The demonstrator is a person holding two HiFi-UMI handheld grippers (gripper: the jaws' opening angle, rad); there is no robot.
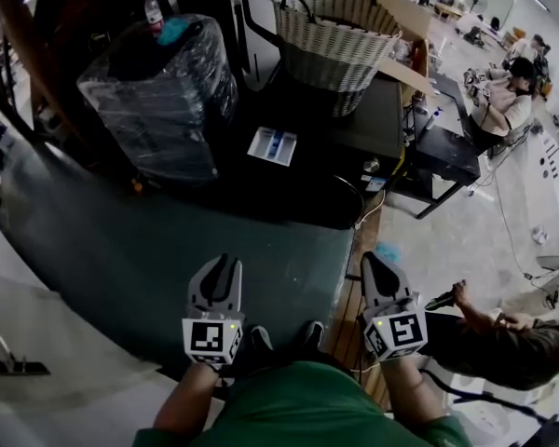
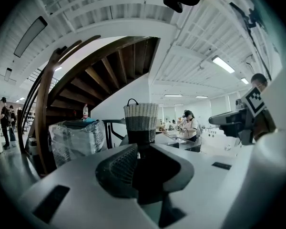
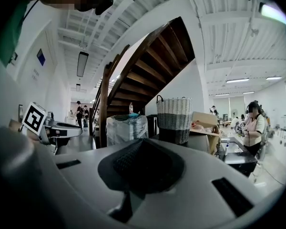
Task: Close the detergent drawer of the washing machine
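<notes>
Detergent drawer (image 1: 272,145): white tray with blue inserts, pulled out and open, projecting from the front of the washing machine (image 1: 368,119), facing up toward the head view; well apart from both grippers, nothing touching it

Washing machine: dark cabinet. A woven two-tone basket (image 1: 340,35) with dark handles stands on its top

Left gripper (image 1: 221,270): held low near the person's body, pointing toward the machine; jaws slightly apart, nothing between them

Right gripper (image 1: 373,266): beside the left one, level with it; jaws closed together, holding nothing

Plastic-wrapped dark bundle (image 1: 158,91): left of the machine, a small bottle (image 1: 153,12) standing on top

Wooden staircase (image 3: 152,66): rises behind the bundle

Black table (image 1: 443,152): right of the machine, with a seated person (image 1: 508,101) just beyond it

Floor mat (image 1: 168,250): dark green, lying between the grippers and the machine
</notes>
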